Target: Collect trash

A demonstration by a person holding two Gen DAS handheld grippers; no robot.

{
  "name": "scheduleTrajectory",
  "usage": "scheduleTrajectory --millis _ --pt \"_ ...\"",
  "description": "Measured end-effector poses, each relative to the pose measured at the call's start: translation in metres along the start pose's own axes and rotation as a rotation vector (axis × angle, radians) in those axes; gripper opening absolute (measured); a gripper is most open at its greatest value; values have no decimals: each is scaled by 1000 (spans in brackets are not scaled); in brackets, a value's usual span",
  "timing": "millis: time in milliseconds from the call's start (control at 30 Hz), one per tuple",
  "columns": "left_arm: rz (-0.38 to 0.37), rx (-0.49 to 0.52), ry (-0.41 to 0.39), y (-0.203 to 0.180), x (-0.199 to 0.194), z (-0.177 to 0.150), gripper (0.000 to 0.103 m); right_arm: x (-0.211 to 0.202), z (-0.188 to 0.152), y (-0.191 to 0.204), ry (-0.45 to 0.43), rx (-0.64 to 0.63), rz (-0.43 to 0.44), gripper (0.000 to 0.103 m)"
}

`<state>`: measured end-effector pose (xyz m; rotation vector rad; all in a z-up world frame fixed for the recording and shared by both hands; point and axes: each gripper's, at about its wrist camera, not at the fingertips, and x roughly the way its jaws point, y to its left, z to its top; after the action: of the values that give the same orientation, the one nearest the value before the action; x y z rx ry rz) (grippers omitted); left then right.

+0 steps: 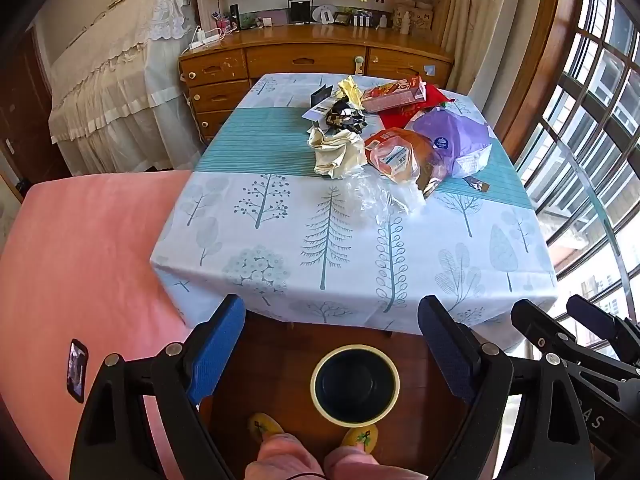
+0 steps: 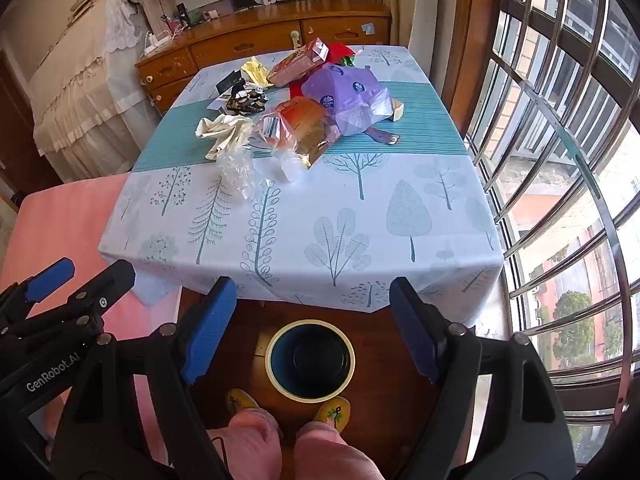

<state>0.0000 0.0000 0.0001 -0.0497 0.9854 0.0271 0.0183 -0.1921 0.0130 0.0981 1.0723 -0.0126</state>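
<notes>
Both my left tongs (image 1: 332, 336) and right tongs (image 2: 312, 312) gape wide and empty above the bin (image 1: 355, 385), trash (image 1: 400, 136) beyond it on the table (image 1: 280, 240).

Worktop (image 1: 280, 240) covered by a tree-printed cloth, wooden dresser (image 1: 312, 60) set behind it, pink bed (image 1: 88, 248) seen at the left, barred window (image 2: 560, 160) at the right, yellow slippers (image 2: 240, 400) worn on the wooden floor (image 1: 272, 360)

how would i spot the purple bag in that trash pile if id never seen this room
Start at the table with the tree-print cloth and find the pile of litter on its teal stripe. On the window side of that pile lies the purple bag, puffed up, beside an orange wrapper. It is the only lilac piece, with small round dark-blue labels.
</notes>
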Motion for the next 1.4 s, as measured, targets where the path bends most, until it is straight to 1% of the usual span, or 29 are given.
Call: scheduleTrajectory --millis 600,767,867,933,1067,1167,1400 --pt "-1 3 -3 -1 0 0 90 -1 0 2 -1 -2 -4 77" --pt "-3 6 -8 -2 -3 9 90 -2 1 2 2 0 -5 77" --pt "-6 12 -11 -4 -3 12 87 -3 1 3 3 -1 -6 77" --pt "-13 18 -20 -3 -7 8 86 -3 1 2 2 -2 -7 77" --pt "-12 18 -20 -4 -7 8 85 -5 -1 5 2 0 -6 77" --pt "-9 20 -20 -4 -7 8 82 -6 -3 7 2 -3 -5 77" --pt "-2 16 -18 -2 -7 5 79 -5 1 2 -2 -8 -6 77"
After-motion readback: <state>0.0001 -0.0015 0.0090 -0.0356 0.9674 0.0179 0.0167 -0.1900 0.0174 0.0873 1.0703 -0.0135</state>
